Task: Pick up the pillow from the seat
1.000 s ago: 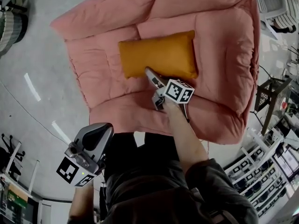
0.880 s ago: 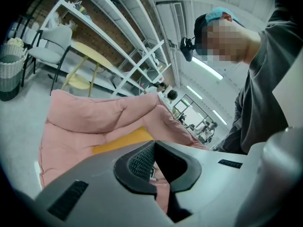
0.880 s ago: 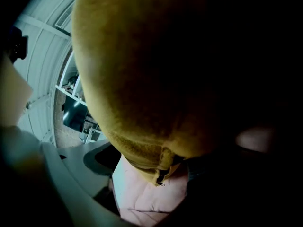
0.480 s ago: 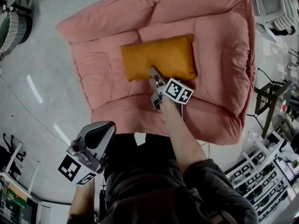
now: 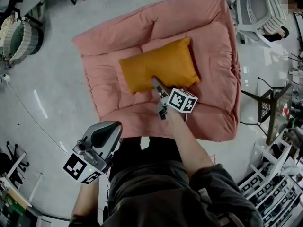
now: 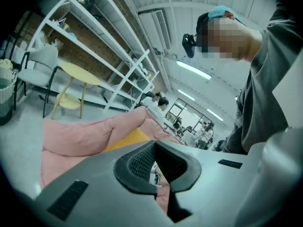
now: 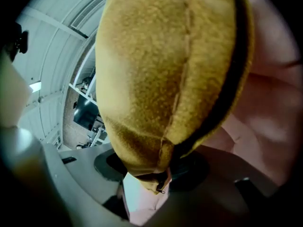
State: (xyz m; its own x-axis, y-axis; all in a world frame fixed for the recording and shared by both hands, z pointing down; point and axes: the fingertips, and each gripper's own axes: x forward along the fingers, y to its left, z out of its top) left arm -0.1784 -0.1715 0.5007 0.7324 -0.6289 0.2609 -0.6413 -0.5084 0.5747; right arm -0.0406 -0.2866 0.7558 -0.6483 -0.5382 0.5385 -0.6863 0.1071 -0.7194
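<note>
An orange pillow (image 5: 158, 65) lies across the pink padded seat (image 5: 208, 41) on the floor. My right gripper (image 5: 155, 82) reaches from the near side and is shut on the middle of the pillow's near edge. Its jaws have just been closing, with that edge between them. In the right gripper view the pillow (image 7: 165, 70) hangs large over the jaws, its seam corner pinched in my right gripper (image 7: 158, 171). My left gripper (image 5: 110, 129) hangs by the person's left side, away from the seat, shut and empty. The left gripper view shows the seat (image 6: 85, 136) and a strip of the pillow (image 6: 125, 140).
A slatted chair (image 5: 258, 8) stands behind the seat at the right, a black wire stand (image 5: 267, 103) beside it. Shelving (image 5: 279, 188) runs along the near right. A woven basket (image 5: 21, 37) sits at the far left. Grey floor surrounds the seat.
The right gripper has risen with the pillow's near edge in it, and the pillow has tilted. The left gripper has risen too. The seat looks smaller and farther below.
</note>
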